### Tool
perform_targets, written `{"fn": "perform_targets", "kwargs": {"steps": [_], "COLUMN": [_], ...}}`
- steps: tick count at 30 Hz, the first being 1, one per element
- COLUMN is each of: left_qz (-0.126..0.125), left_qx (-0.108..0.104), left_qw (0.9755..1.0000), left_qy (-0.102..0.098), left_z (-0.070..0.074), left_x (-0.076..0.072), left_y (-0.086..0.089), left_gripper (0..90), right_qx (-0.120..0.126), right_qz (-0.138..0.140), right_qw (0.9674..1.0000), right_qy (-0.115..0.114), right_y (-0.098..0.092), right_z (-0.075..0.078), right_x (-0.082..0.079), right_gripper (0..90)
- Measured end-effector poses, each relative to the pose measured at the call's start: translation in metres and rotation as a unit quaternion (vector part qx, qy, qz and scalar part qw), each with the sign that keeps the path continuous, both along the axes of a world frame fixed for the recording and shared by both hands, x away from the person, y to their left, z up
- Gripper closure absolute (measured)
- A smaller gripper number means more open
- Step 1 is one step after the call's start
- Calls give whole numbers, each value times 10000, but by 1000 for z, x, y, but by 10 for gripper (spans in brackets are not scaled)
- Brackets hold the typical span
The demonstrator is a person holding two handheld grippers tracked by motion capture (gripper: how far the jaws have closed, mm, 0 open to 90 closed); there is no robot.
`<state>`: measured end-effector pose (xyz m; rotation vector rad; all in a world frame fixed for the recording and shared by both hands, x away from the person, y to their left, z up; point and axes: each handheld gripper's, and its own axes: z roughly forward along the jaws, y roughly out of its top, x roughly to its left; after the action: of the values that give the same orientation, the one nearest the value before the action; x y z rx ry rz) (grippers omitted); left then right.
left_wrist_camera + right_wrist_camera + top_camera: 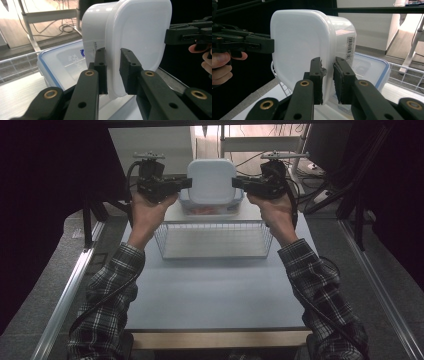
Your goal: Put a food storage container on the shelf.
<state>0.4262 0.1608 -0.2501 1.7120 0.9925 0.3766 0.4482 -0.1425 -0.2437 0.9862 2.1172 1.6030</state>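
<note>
High view: left gripper and right gripper each clamp an opposite lid rim of the white lidded tub, holding it above a blue-rimmed container in the wire basket. Judged mid-carry; next, both hands must move together, level, to a set-down spot.

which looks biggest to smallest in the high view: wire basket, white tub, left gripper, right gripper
1. wire basket, widest by far.
2. white tub, held up nearer the camera, so it may look larger than it is.
3. left gripper and right gripper: they look alike, no ranking.
</note>
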Motion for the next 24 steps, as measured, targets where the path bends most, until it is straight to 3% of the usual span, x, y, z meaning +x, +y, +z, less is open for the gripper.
{"fn": "perform_targets", "kwargs": {"steps": [6, 13, 24], "left_qz": [-66, -61, -12], "left_qx": [-209, -190, -220], "left_qw": [9997, 9998, 9996], "left_qy": [105, 90, 187], "left_z": [-1, 0, 1], "left_x": [8, 14, 32], "left_y": [2, 1, 0], "left_gripper": [765, 715, 673], "right_qx": [-27, -84, -165], "right_qz": [-63, -169, -234], "right_qw": [10000, 9998, 9996], "right_qy": [46, 33, 80], "right_y": [1, 7, 12], "right_z": [-1, 2, 0], "right_x": [7, 13, 23], "right_gripper": [751, 672, 641]}}
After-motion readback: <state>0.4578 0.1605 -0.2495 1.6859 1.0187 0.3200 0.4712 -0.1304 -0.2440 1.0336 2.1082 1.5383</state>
